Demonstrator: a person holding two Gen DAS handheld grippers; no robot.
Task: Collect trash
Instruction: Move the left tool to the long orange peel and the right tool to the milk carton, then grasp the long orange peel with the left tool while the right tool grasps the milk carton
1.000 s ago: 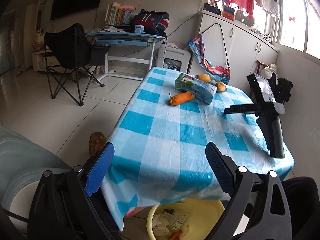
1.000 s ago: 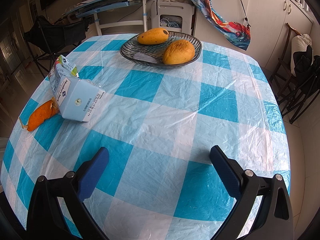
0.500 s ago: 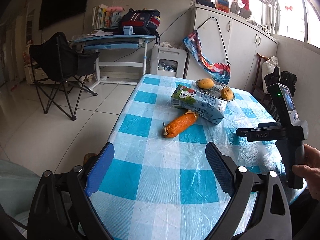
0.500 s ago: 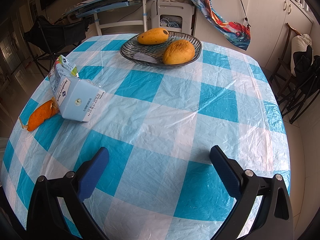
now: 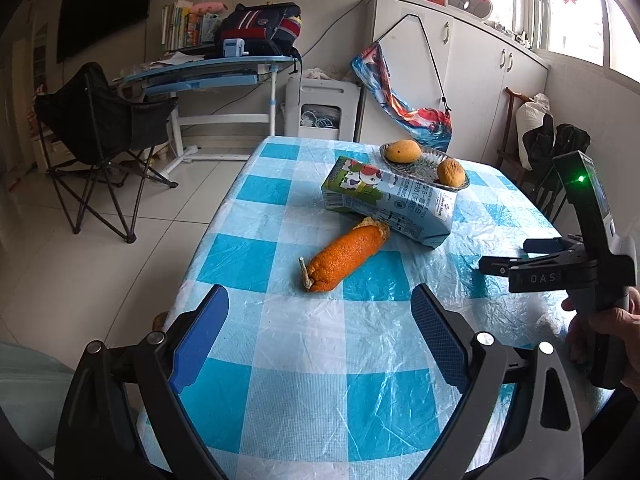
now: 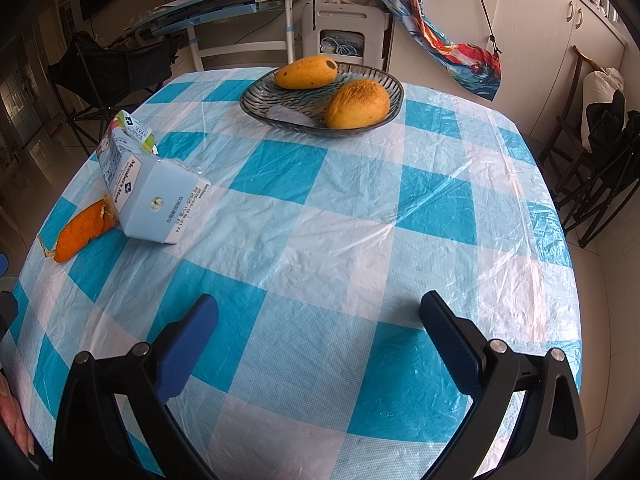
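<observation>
On the bench (image 5: 304,376), under its blue-and-white checked plastic cloth, the trash lies toward the left edge: a curled strip of orange fruit peel (image 5: 344,258) and, touching its far end, a light-blue milk carton with a cartoon cow (image 5: 390,202) tipped on its side. Behind the carton a dark ribbed glass dish (image 6: 390,84) holds two yellow mangoes (image 6: 357,104), which are probably not trash.

The main risk, as I judge it, is the peel: it is thin, curved and light on a slick, wrinkled cloth, so fingers closing at an angle could skid it toward the near left edge of the bench and off, or pinch a fold of the cloth and drag the carton with it. Because the peel touches the carton, a sideways nudge could also roll the carton toward the dish.

The left gripper (image 5: 320,340) hovers above the bench, aimed at the peel, which sits centred ahead between its blue-padded fingers (image 5: 198,344); these stand wide apart and hold nothing. The right gripper (image 6: 320,346), held in a hand (image 5: 600,332) at the bench's right side, points across the cloth at bare checks, fingers likewise spread and empty, well apart from both pieces of trash
</observation>
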